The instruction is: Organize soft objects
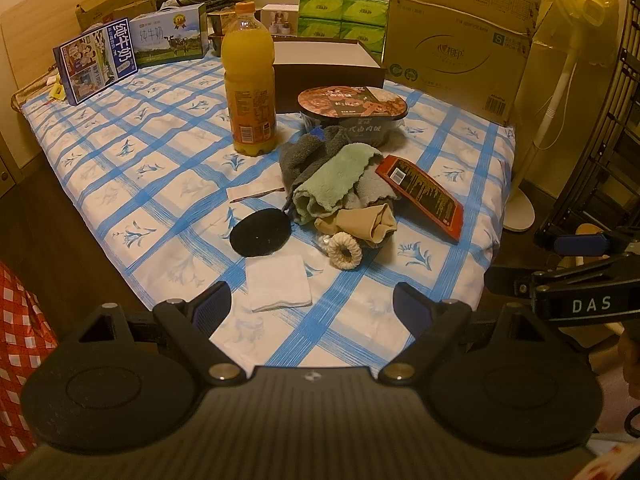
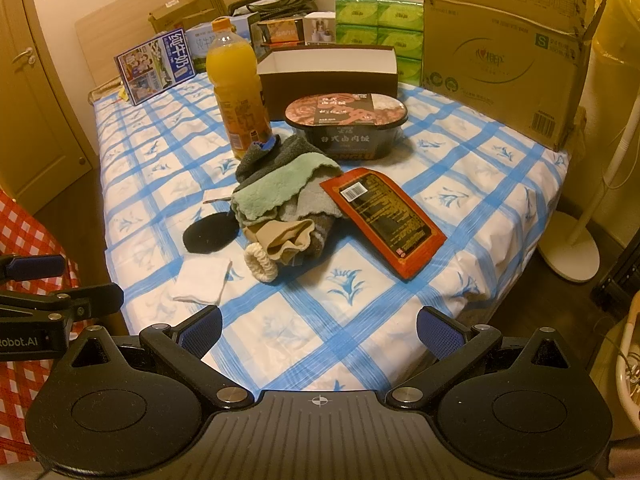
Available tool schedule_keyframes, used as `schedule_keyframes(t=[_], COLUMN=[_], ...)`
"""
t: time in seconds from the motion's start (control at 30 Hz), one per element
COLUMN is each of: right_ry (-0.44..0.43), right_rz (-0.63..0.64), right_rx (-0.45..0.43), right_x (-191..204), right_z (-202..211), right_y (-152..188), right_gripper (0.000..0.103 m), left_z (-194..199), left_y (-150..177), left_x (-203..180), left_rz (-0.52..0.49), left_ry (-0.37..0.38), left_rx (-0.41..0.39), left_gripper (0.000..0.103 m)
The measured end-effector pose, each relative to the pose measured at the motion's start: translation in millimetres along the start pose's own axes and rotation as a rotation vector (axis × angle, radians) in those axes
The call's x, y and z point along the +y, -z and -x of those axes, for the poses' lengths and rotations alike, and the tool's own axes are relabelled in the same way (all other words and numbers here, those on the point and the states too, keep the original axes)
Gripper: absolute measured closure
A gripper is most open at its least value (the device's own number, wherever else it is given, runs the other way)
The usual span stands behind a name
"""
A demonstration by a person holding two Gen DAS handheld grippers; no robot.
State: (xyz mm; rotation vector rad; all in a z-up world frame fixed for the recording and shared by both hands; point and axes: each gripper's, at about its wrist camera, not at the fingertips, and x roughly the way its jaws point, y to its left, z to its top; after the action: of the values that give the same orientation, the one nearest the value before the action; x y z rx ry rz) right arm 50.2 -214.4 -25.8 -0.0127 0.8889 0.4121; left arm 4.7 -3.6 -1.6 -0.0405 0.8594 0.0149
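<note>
Jaws of my left gripper [image 1: 312, 308] and right gripper [image 2: 319, 330] stand apart, holding nothing. Ahead, a mint-green fleece cloth [image 1: 334, 178] tops the heap of soft cloths on the blue-checked sheet [image 1: 160, 152].

Count of items on the blue-checked bed cover [image 1: 132, 168]:

Soft items, grouped in one pile and just beside it:
- Cloths: three, one green [image 1: 334, 178], one dark grey [image 1: 298, 152], one light grey [image 1: 370, 190].
- Beige stocking [image 1: 370, 220]: one.
- Cream scrunchie [image 1: 345, 250]: one.
- Black round pad [image 1: 260, 232]: one.
- Folded white tissue [image 1: 278, 283]: one.

Other items:
- Orange drink bottle [image 1: 249, 80]: one.
- Instant meal bowl [image 1: 352, 112]: one.
- Red foil packet [image 1: 424, 196]: one.
- Open dark box [image 1: 328, 74]: one.
- Milk cartons: two, one dark blue [image 1: 96, 65], one pale blue [image 1: 172, 35].
- Brown cardboard cartons: two, large [image 1: 460, 36] and small [image 1: 116, 0].
- Green tissue packs [image 1: 344, 20]: a stack; full number cannot be told.
</note>
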Motion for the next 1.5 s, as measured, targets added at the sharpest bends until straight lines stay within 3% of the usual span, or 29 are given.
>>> schedule_keyframes(t=[1.5], right_ry=[0.001], right_rz=[0.001], right_rx=[0.000], right_x=[-2.1], right_z=[-3.6], right_y=[-1.5], right_gripper=[0.000], left_z=[0.1], left_y=[0.1], left_x=[0.8], left_rz=[0.003], left_ry=[0.005], left_rx=[0.000], left_gripper=[0.016])
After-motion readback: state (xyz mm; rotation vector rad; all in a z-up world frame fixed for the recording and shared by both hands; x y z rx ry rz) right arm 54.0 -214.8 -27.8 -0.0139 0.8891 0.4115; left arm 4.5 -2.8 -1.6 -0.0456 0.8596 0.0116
